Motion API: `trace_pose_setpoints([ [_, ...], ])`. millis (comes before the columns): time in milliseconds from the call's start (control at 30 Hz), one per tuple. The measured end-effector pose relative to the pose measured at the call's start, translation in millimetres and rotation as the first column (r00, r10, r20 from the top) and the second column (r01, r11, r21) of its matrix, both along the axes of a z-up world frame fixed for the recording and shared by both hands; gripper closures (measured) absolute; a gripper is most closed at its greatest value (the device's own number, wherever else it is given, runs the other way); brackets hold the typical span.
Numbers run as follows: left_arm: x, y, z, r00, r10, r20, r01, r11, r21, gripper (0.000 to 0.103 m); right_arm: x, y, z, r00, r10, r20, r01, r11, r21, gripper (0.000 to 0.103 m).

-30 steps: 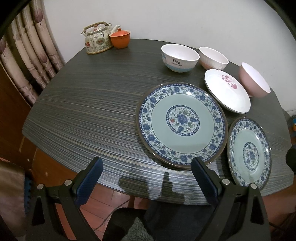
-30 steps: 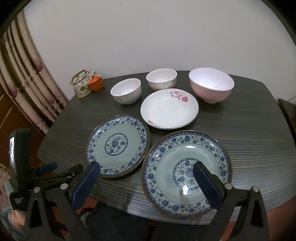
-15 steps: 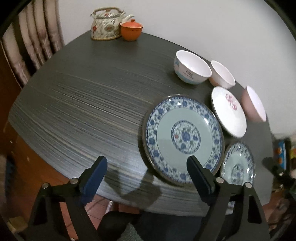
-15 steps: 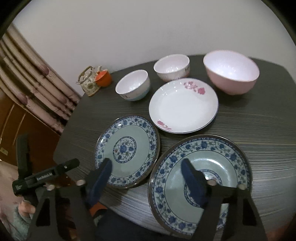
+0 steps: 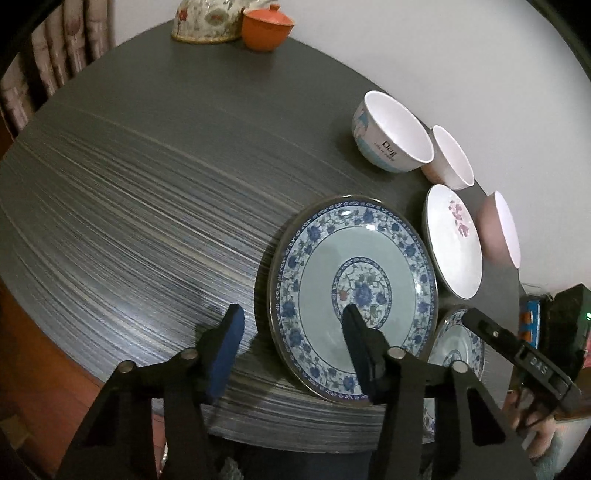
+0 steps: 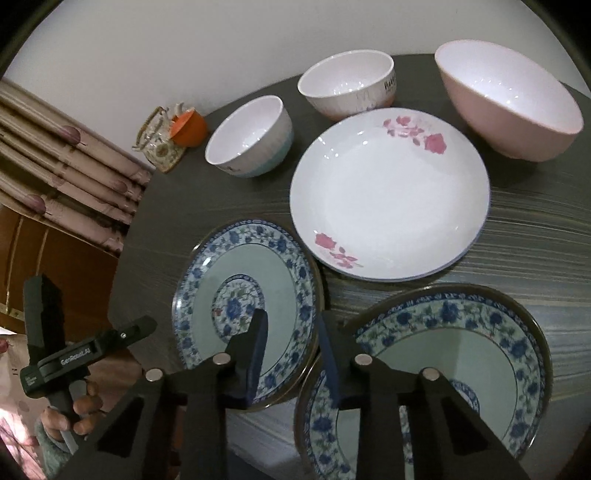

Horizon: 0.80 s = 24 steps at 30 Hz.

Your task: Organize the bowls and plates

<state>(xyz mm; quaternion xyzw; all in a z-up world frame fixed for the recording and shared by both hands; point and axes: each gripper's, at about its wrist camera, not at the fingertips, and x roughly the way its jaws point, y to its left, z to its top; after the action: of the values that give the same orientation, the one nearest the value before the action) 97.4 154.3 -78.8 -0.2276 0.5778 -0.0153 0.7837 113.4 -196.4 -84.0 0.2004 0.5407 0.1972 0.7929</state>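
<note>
Two blue-patterned plates lie side by side at the table's near edge. My left gripper [image 5: 291, 326] hangs over the left plate [image 5: 354, 288]: one finger is above the plate, the other above bare table, with the plate's left rim between the closing jaws. My right gripper [image 6: 291, 332] straddles the right rim of that same plate [image 6: 251, 295], beside the right plate [image 6: 443, 362], and its jaws are also closing. No pad visibly presses on a rim. Behind stand a white flowered plate [image 6: 388, 192], a pink bowl [image 6: 517, 103], a blue-based white bowl [image 6: 251, 136] and a white bowl [image 6: 347, 85].
A patterned teapot [image 5: 207, 22] and an orange lidded cup [image 5: 266, 29] stand at the far left of the dark table [image 5: 147, 166]. A curtain [image 6: 55, 166] hangs left of it. A wall runs close behind the bowls. A hand [image 6: 85, 406] holds the left gripper's handle.
Both grippers have come forward and tipped down over the blue plates. Their jaws have narrowed from wide open. No dish has moved.
</note>
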Motion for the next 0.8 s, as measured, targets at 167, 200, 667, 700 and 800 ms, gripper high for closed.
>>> trace_pose_setpoints([
  [167,3,9,-9,1.000,0.013,-0.021,-0.014,0.999,-0.050,0.059,15,4,-12,1.000,0.008,-0.025,-0.008,1.000,-0.018,0.078],
  [200,3,11,-10,1.000,0.013,-0.017,-0.014,0.998,-0.054,0.059,18,5,-13,1.000,0.009,-0.028,-0.010,1.000,-0.021,0.080],
  [667,15,9,-23,0.999,-0.009,-0.046,0.005,0.997,-0.083,0.063,36,15,-31,0.998,0.040,-0.057,-0.041,0.999,-0.027,0.084],
  [700,15,9,-24,0.999,-0.012,-0.048,0.008,0.996,-0.085,0.066,37,15,-32,0.998,0.042,-0.057,-0.043,0.999,-0.026,0.084],
  [800,18,9,-27,0.998,-0.017,-0.057,0.012,0.996,-0.092,0.075,39,16,-33,0.997,0.047,-0.057,-0.048,0.998,-0.026,0.084],
])
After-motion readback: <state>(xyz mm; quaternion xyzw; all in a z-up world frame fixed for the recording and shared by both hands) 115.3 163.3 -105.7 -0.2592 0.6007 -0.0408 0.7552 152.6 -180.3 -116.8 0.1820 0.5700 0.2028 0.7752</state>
